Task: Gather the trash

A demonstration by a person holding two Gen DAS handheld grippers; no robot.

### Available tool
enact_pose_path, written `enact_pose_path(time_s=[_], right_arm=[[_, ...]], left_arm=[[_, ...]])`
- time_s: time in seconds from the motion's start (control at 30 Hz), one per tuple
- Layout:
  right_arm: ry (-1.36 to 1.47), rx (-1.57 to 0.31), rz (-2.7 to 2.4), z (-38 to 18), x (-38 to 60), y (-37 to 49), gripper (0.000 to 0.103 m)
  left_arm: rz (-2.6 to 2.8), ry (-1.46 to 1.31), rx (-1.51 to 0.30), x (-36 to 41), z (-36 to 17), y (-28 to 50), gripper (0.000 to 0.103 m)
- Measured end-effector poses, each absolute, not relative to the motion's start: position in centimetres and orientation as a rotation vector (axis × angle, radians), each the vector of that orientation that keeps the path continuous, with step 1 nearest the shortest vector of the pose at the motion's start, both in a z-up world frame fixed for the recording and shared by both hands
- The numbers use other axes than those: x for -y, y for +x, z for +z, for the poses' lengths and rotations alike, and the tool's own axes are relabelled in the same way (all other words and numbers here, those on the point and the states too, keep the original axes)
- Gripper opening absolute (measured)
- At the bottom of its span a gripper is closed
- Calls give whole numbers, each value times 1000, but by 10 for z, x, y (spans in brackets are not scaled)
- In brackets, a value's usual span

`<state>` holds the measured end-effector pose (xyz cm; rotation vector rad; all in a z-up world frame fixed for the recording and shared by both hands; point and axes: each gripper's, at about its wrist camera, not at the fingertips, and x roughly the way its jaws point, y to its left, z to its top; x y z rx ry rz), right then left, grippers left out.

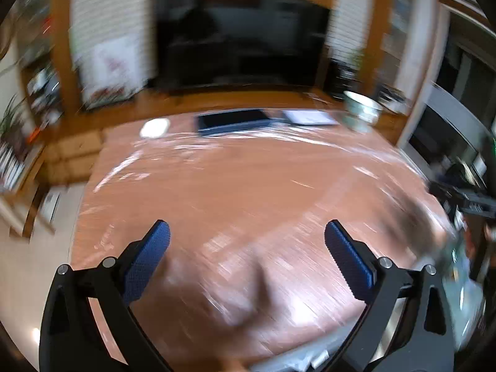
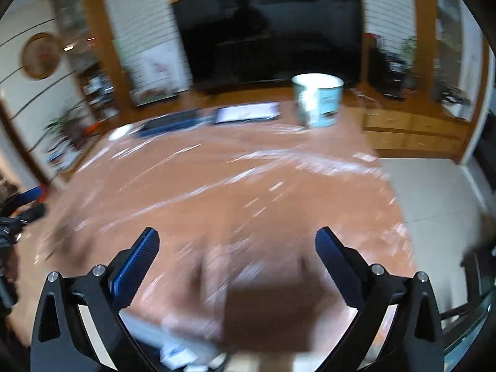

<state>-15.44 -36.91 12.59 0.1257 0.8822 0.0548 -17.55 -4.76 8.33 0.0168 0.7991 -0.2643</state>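
1. Left wrist view: left gripper fingers spread, holding nothing, over the bench.
2. Right gripper fingers likewise spread and bare.
3. Blur hides any trash; a bin stands far right.
4. Collecting seems not yet begun.

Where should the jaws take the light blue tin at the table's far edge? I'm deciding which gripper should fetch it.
Grip the light blue tin across its straight side wall, below the rim. It stands upright and open-topped, so come in level from the near side. The right gripper, jaws open, looks nearer to it than the left gripper.
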Motion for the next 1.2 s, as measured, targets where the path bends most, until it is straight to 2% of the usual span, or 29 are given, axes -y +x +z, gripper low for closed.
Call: enact_pose_path(time_s=[0.2, 0.43, 1.2], right_arm=[[146, -984, -82, 84, 410, -77, 99], [126, -1008, -158, 55, 428, -35, 99], [97, -1002, -180, 45, 436, -13, 99]], left_arm=[[-84, -43, -877, 14, 51, -88, 100], [-7, -59, -927, -1, 24, -44, 100], [56, -24, -955, -3, -2, -20, 101]])
